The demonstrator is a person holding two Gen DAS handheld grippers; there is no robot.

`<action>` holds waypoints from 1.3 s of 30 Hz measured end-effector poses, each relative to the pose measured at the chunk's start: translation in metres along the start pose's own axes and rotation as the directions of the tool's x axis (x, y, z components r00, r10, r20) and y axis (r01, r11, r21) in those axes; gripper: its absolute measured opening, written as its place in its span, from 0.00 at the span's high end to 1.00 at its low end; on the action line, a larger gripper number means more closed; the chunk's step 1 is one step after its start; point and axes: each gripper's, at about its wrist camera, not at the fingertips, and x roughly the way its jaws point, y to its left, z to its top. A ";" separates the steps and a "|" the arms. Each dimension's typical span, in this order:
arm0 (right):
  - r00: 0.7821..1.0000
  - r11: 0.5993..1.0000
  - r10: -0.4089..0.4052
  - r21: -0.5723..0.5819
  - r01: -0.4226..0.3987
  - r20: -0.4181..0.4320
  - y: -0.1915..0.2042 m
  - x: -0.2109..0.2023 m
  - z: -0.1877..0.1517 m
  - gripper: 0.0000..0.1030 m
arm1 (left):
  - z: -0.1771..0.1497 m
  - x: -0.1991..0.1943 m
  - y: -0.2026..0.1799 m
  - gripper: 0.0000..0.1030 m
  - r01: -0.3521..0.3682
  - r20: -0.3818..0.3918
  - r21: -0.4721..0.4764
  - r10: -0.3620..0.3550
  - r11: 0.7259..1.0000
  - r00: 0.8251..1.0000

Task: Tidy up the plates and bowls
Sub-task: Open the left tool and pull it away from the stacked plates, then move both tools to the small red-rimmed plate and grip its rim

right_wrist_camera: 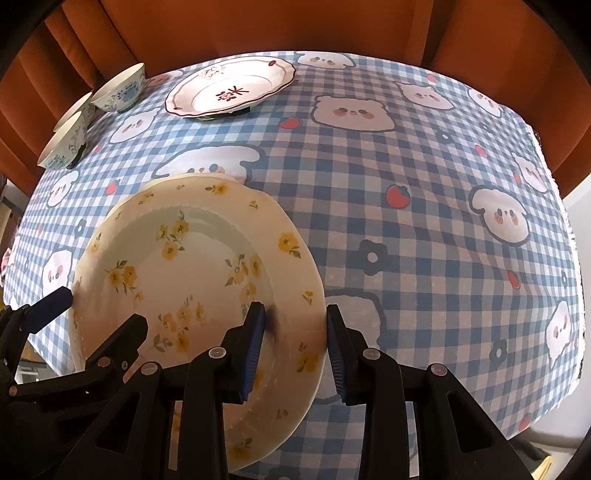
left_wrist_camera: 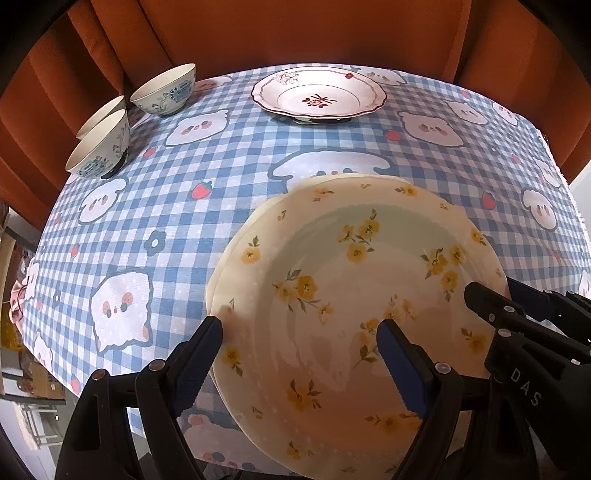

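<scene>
A cream plate with yellow flowers (left_wrist_camera: 343, 295) lies on top of another like it at the near edge of the table; it also shows in the right wrist view (right_wrist_camera: 192, 280). My left gripper (left_wrist_camera: 299, 332) is open, its jaws astride the plate's left rim. My right gripper (right_wrist_camera: 295, 314) is open, its jaws astride the plate's right rim, and shows at the right of the left wrist view (left_wrist_camera: 491, 302). A white plate with red trim (left_wrist_camera: 318, 95) sits at the far side. Three pale bowls (left_wrist_camera: 166, 90) stand at the far left.
The table wears a blue checked cloth with cartoon animals (right_wrist_camera: 424, 206). Orange curtains (left_wrist_camera: 295, 29) hang behind it. The table's right edge (right_wrist_camera: 569, 236) drops off to a pale floor.
</scene>
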 end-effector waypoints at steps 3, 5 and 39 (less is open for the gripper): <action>1.000 1.000 -0.007 0.005 0.007 -0.005 0.002 0.000 0.000 0.63 | 0.001 0.000 0.002 0.16 0.015 -0.003 0.012 -0.015 1.000 1.000; 1.000 1.000 -0.021 0.019 0.021 -0.017 0.004 -0.001 -0.001 0.62 | 0.002 0.000 0.005 0.15 0.028 0.000 0.021 -0.028 0.999 1.000; 0.974 0.968 -0.105 0.244 0.055 0.200 0.107 -0.054 0.102 0.42 | 0.115 -0.029 0.091 0.17 0.140 0.180 0.191 -0.175 0.972 0.968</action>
